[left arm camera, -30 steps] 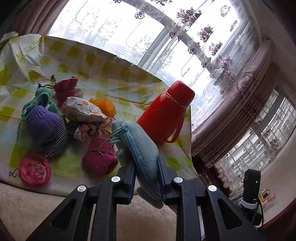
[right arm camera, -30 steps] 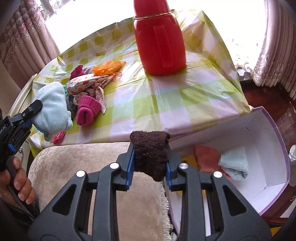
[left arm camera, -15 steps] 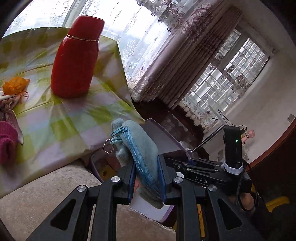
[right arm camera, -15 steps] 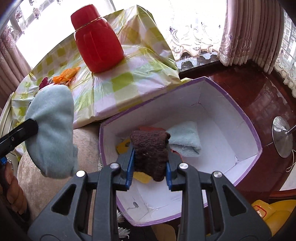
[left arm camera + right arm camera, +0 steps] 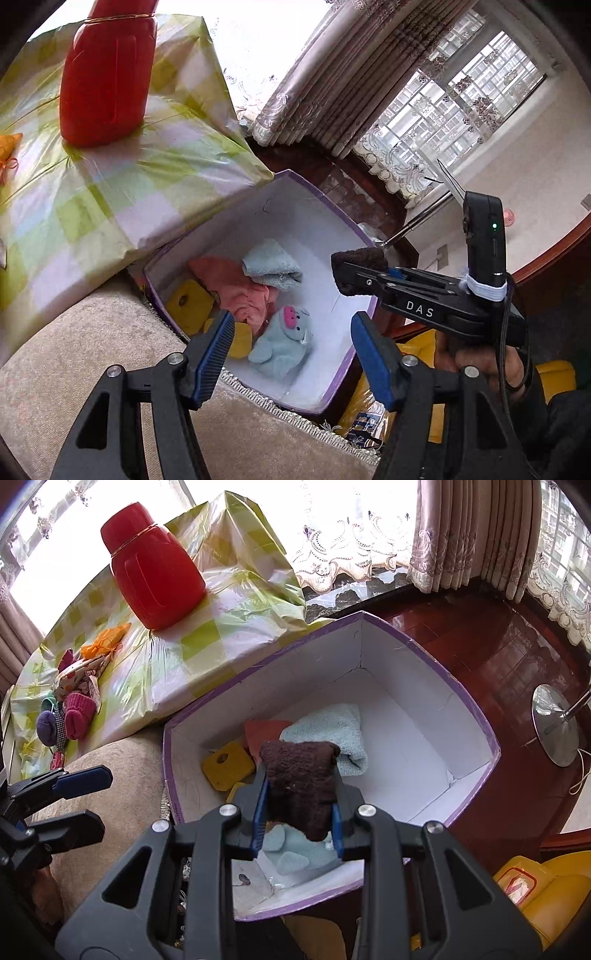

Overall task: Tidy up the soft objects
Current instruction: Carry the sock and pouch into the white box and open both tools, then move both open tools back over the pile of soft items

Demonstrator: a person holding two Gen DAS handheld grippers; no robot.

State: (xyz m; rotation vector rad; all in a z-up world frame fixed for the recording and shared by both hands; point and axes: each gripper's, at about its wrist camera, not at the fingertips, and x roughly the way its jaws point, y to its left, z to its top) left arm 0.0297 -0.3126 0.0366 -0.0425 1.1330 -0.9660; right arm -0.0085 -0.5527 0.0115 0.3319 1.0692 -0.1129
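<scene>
A white box with a purple rim [image 5: 321,192] [image 5: 443,672] stands on the floor beside the table. My left gripper [image 5: 291,332] hovers over its near edge, its jaws opening with nothing between the pads. Below it, a light blue plush pouch [image 5: 282,339] [image 5: 291,853] lies in the box. My right gripper [image 5: 299,805] is shut on a dark brown knitted piece [image 5: 299,782] [image 5: 360,256] above the box. A pale blue towel [image 5: 271,264], a pink cloth [image 5: 236,284] and a yellow sponge [image 5: 188,302] also lie inside. In the right wrist view the left gripper [image 5: 88,801] shows at the left edge.
A red flask [image 5: 105,74] stands on the green-checked tablecloth [image 5: 110,184]. Several small soft items [image 5: 70,709] are heaped at the table's far end. A beige cushion [image 5: 74,350] borders the box. A lamp base [image 5: 554,727] and a yellow container [image 5: 535,893] stand on the wooden floor.
My left gripper swung from the table to the box, opened, and the blue pouch dropped inside. My right gripper moved over the box, still gripping the brown piece.
</scene>
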